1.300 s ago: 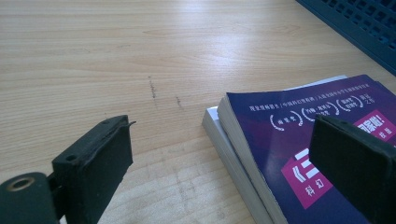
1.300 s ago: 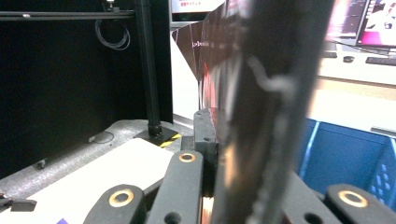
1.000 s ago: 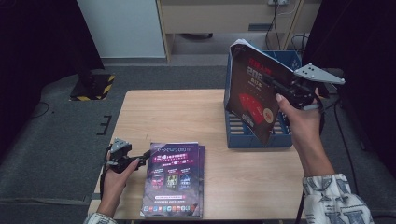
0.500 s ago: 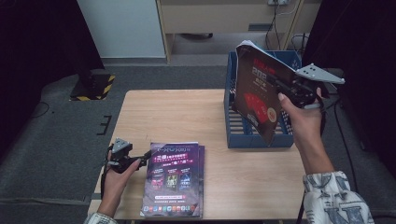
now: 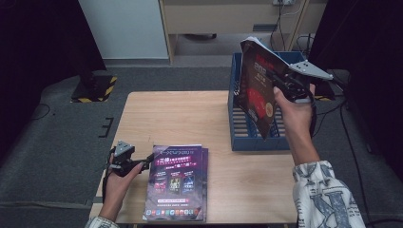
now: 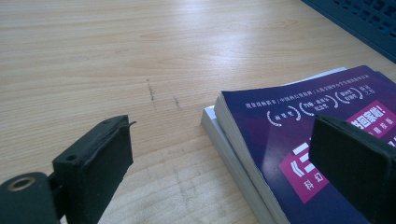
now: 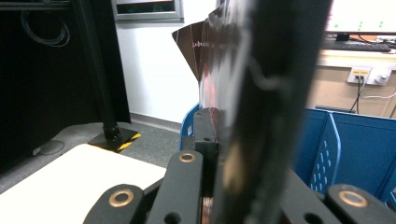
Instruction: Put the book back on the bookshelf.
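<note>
The glossy dark-red magazine [image 5: 256, 88] hangs upright over the blue slotted plastic file rack [image 5: 237, 123], pinched in the right claw [image 5: 280, 83]. Best lowered straight, lower edge first, between the dividers. The left claw [image 5: 142, 164] rests spread beside purple paperback books [image 5: 176, 183] on the pale wooden worktop [image 5: 190, 118], grey carpet around.
</note>
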A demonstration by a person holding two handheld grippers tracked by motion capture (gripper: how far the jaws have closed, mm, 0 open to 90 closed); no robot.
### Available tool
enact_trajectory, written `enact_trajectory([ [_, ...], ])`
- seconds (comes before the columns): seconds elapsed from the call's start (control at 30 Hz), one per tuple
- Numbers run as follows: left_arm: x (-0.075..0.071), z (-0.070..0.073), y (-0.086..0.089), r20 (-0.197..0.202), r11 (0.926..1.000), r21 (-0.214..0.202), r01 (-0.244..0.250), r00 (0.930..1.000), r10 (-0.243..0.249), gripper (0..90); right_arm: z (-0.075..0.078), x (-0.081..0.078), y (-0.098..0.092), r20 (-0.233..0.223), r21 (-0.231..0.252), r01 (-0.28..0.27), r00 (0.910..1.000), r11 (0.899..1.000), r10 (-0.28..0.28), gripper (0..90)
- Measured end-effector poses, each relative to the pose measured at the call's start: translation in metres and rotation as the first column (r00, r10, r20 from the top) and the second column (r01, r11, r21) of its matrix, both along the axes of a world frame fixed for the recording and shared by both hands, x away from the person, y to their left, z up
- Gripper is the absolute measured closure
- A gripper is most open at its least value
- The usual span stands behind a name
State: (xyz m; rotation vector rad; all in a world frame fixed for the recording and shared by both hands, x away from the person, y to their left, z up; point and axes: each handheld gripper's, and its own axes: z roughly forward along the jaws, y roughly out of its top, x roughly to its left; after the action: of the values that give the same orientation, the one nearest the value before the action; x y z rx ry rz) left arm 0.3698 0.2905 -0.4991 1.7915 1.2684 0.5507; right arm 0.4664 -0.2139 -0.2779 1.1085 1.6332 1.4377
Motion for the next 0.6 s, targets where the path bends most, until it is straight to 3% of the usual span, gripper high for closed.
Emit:
enact_trajectory([
  [0.6,-0.001,0.000,-0.001,0.004,0.9999,0.010,0.008,1.0000,-0.008,6.0,-0.018,0.029,0.023,0.005,0.024,0.079,0.9968,0.997,-0.079,87.1],
])
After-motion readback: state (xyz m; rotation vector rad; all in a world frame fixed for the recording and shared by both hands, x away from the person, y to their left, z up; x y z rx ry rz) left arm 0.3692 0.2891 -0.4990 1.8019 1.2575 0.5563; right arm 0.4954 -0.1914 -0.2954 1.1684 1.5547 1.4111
